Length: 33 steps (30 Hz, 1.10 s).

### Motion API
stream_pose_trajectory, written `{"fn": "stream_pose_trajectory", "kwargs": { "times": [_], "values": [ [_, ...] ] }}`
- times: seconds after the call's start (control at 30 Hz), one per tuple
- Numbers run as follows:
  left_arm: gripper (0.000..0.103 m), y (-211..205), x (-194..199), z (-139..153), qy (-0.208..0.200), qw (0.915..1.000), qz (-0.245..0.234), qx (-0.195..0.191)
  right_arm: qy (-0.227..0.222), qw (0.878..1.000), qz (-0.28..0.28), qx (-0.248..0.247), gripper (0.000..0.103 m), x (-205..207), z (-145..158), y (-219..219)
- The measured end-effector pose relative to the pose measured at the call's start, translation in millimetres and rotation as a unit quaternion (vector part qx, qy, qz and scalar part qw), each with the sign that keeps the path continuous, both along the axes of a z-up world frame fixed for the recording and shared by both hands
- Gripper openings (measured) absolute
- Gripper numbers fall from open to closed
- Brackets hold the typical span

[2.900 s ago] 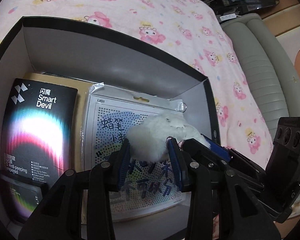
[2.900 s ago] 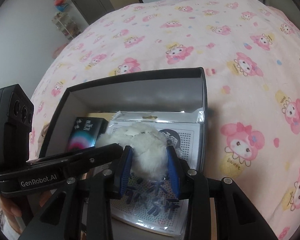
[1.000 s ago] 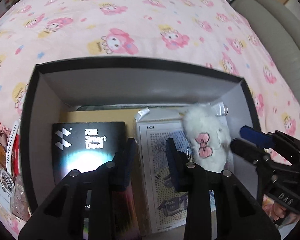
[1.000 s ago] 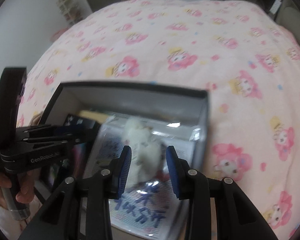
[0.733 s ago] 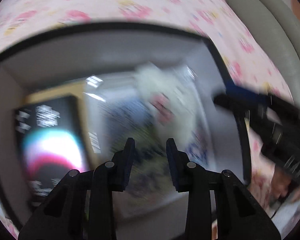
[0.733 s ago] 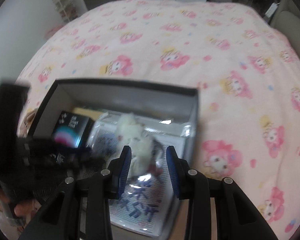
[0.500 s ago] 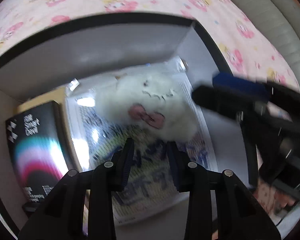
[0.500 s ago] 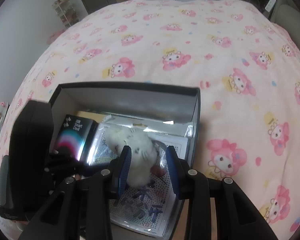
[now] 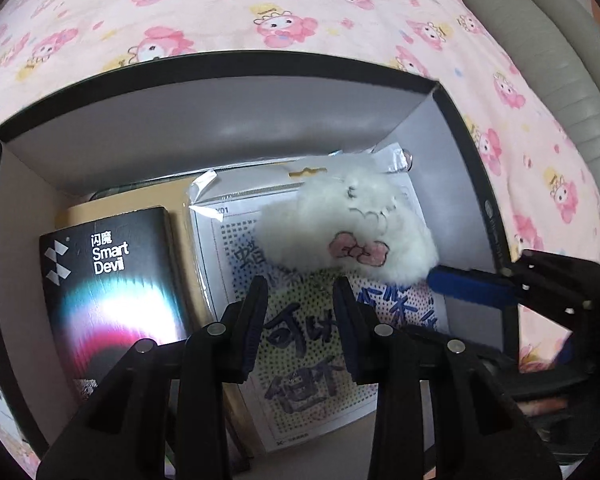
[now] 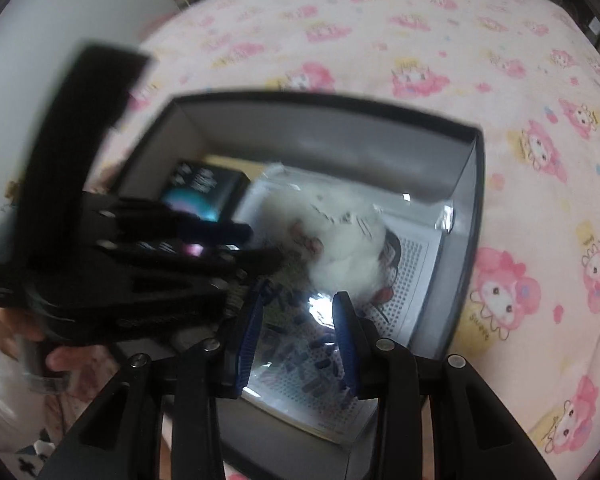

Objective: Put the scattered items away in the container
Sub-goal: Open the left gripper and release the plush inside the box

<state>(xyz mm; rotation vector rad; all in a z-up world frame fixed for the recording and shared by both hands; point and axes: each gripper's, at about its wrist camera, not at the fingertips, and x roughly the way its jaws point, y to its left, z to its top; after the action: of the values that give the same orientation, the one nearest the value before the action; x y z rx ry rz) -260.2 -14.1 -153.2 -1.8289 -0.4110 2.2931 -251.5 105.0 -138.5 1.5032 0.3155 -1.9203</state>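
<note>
1. The white plush toy [image 9: 352, 228] lies inside the black box [image 9: 228, 80], on the dotted card packet [image 9: 300, 344], far right.
2. A Smart Devil box [image 9: 112, 292] lies left of it.
3. The left gripper [image 9: 300, 300] and right gripper [image 10: 298, 312] hover nearside, jaws partly apart, both empty.

Inside the black box [image 9: 440, 92], a white plush toy [image 9: 352, 224] is lying on a plastic sleeve [image 9: 300, 340], a dark carton [image 9: 108, 288] is filling the left side, and both grippers, left [image 9: 300, 300] and right [image 10: 298, 312], are crowding the opening above.
</note>
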Motion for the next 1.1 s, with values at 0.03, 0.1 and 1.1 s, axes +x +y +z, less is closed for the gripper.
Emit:
{"fn": "stream_pose_trajectory", "kwargs": {
  "times": [0.03, 0.1, 1.1],
  "values": [
    [0.033, -1.4, -1.0, 0.0, 0.001, 1.0000, 0.001, 0.003, 0.009, 1.000, -0.004, 0.012, 0.032, -1.5, -1.8, 0.0],
    [0.033, -2.3, -2.7, -0.8, 0.001, 1.0000, -0.001, 0.004, 0.022, 0.999, -0.009, 0.027, 0.032, -4.2, -2.6, -3.6],
    [0.034, 7.3, -43.2, -10.3, 0.005, 0.9998, 0.016, -0.005, 0.140, 0.982, -0.056, 0.110, 0.033, -20.6, 1.2, -9.8]
  ]
}}
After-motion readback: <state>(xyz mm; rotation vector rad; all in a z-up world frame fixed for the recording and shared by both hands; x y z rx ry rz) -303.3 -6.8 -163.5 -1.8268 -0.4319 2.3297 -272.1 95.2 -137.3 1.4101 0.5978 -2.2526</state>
